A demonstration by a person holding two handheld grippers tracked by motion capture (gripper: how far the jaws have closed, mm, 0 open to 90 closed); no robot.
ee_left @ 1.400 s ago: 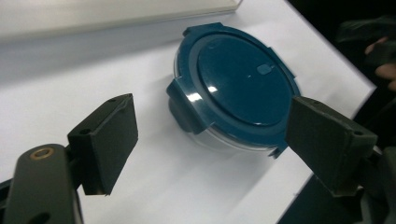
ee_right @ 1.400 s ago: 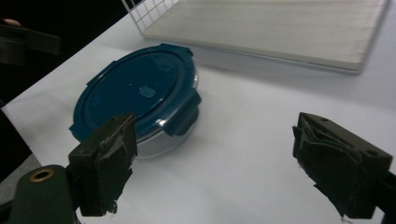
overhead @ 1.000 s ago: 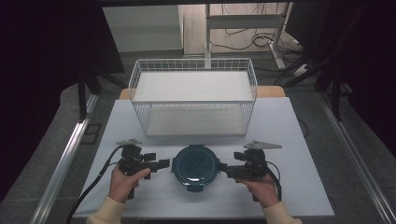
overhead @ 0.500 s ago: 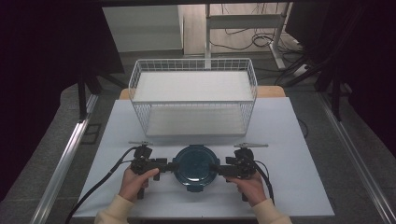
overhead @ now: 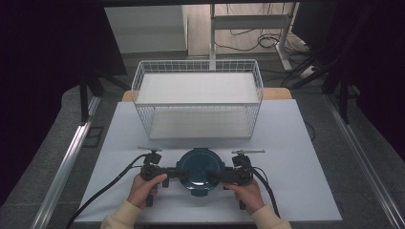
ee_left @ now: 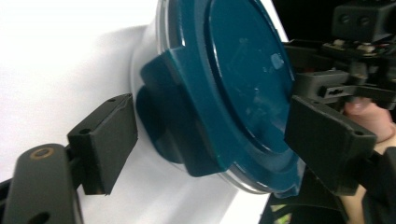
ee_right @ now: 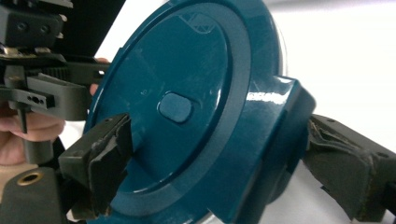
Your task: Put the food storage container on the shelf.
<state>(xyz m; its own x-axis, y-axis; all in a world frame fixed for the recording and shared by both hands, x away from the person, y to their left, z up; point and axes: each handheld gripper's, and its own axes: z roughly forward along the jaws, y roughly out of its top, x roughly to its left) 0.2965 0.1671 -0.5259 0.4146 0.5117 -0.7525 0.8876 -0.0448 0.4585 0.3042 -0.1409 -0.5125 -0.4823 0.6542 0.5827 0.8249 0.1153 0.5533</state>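
At the lower centre of the high view, the lidded container (overhead: pixel 201 172) rests on the tabletop (overhead: pixel 296 157), with the left gripper (overhead: pixel 179 172) and right gripper (overhead: pixel 215 175) jaws wide around its opposite latches, probably to unclip the lid.

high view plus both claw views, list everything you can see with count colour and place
lidded container: one, dark teal lid with side latch tabs on a clear base, near edge of the table, between the two claws
wire basket: one, white, two-tier, far half of the table
table: one, white top
cables: several, dark, on the floor beyond the table
left claw: one, black, jaws either side of the container's left latch tab
right claw: one, black, jaws around the right latch tab
hands: two, cream sleeves, at the bottom of the high view
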